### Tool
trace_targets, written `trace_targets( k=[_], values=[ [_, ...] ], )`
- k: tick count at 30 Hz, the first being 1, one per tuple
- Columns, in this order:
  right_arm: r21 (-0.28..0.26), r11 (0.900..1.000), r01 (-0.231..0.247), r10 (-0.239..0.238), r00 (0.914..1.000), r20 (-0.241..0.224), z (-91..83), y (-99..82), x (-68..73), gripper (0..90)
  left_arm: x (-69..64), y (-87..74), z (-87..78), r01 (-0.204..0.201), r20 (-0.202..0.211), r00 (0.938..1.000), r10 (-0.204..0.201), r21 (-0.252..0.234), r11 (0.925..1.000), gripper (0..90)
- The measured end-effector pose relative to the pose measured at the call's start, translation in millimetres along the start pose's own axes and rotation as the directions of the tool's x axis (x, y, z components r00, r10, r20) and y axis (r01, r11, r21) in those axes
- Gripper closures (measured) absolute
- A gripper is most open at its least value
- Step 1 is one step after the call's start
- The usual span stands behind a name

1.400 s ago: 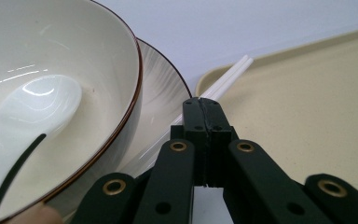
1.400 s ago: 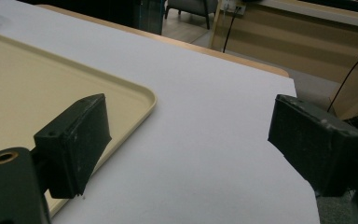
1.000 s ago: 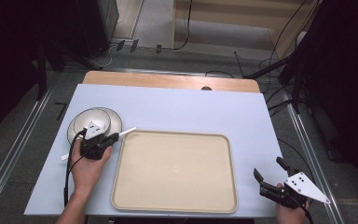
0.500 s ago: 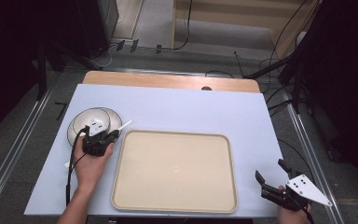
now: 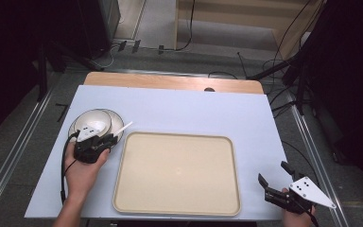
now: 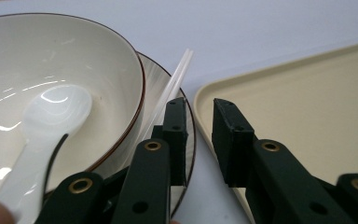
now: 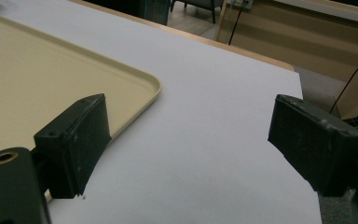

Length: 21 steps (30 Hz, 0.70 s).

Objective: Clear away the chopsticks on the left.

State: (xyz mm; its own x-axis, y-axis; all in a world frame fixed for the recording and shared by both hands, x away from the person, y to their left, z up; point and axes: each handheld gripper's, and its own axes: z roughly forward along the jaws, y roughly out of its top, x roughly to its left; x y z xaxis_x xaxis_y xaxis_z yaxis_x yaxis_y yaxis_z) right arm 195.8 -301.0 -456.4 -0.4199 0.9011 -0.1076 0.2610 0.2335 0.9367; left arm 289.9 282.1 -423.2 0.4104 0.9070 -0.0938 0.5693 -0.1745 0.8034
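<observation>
Careful: your left tongs (image 6: 198, 135) have just been opening, now narrowly parted with nothing between them, beside the chopsticks (image 6: 170, 88) lying on the plate (image 6: 190, 140) rim by the bowl (image 6: 74, 70). Closing crooked could flick them onto the desk (image 5: 194, 113). Right tongs (image 7: 186, 140) gape wide, empty, beside the tray (image 7: 51, 84).

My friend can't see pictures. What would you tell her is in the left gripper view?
The left gripper, its two black jaws slightly apart with nothing between them, hangs over the edge of a plate. On the plate sit a cream bowl with a white spoon in it and a pair of white chopsticks. A beige tray lies to the right.
</observation>
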Motion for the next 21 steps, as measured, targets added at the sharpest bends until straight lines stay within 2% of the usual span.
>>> trace_targets(
  k=[1, 2, 3, 5, 6, 7, 8, 10, 12, 14, 16, 18, 21],
  values=[
    [-0.002, 1.0000, 0.003, -0.003, 1.0000, -0.002, 0.0, 0.1, -0.1, 13.0, 2.1, 0.8, -6.7, -0.004, 0.025, 0.9997, 0.004, 0.005, 1.0000, 75.8],
    [-0.002, 1.0000, 0.003, -0.003, 1.0000, -0.002, 0.0, 0.1, -0.1, 13.0, 2.1, 0.8, -6.7, -0.004, 0.025, 0.9997, 0.004, 0.005, 1.0000, 76.6],
    [-0.005, 1.0000, 0.007, -0.007, 1.0000, -0.004, -0.1, 0.3, -0.1, 13.0, 5.7, 2.1, -15.5, -0.009, 0.065, 0.9979, 0.008, 0.013, 0.9999, 76.6],
    [-0.009, 0.9998, 0.015, -0.015, 0.9999, -0.007, -0.8, 0.6, -0.1, 13.0, 13.4, 3.6, -36.5, -0.010, 0.063, 0.9979, 0.011, -0.011, 0.9999, 74.3],
    [-0.009, 0.9998, 0.015, -0.015, 0.9999, -0.007, -0.8, 0.6, -0.1, 13.0, 13.4, 3.6, -36.5, -0.010, 0.063, 0.9979, 0.011, -0.011, 0.9999, 73.5],
    [-0.007, 0.9998, 0.017, -0.017, 0.9998, -0.009, -1.0, 0.2, -0.6, 13.0, 19.8, 2.5, -47.8, -0.007, 0.064, 0.9979, 0.008, -0.005, 1.0000, 72.6],
    [-0.007, 0.9998, 0.017, -0.017, 0.9998, -0.009, -1.0, 0.2, -0.6, 13.0, 19.8, 2.5, -47.8, -0.007, 0.064, 0.9979, 0.008, -0.005, 1.0000, 72.6],
    [-0.004, 0.9999, 0.011, -0.011, 0.9999, -0.009, -0.7, -0.1, -1.3, 13.0, 27.7, -4.7, -56.1, -0.025, 0.067, 0.9975, 0.022, 0.040, 0.9989, 74.6],
    [-0.004, 1.0000, 0.008, -0.008, 0.9999, -0.008, -0.7, 0.1, -1.2, 13.0, 32.6, -10.8, -58.6, -0.032, 0.084, 0.9961, 0.026, 0.068, 0.9972, 77.8],
    [-0.007, 0.9999, 0.015, -0.015, 0.9998, -0.010, -0.4, 0.2, -1.2, 13.0, 35.2, -14.0, -59.5, -0.030, 0.082, 0.9963, 0.023, 0.081, 0.9963, 79.7],
    [-0.001, 0.9998, 0.019, -0.019, 0.9997, -0.013, 0.3, 0.4, -0.1, 13.0, 38.5, -17.3, -59.9, -0.024, 0.070, 0.9974, 0.017, 0.090, 0.9957, 81.8],
    [0.001, 0.9998, 0.021, -0.021, 0.9997, -0.010, 0.6, 0.4, 0.3, 13.0, 41.7, -19.9, -58.6, -0.019, 0.040, 0.9991, 0.015, 0.104, 0.9944, 82.0],
    [-0.001, 0.9996, 0.027, -0.027, 0.9996, -0.012, 1.3, 0.7, 0.8, 13.0, 41.7, -21.8, -54.3, -0.028, 0.025, 0.9994, 0.026, 0.128, 0.9914, 82.0]
  ],
)
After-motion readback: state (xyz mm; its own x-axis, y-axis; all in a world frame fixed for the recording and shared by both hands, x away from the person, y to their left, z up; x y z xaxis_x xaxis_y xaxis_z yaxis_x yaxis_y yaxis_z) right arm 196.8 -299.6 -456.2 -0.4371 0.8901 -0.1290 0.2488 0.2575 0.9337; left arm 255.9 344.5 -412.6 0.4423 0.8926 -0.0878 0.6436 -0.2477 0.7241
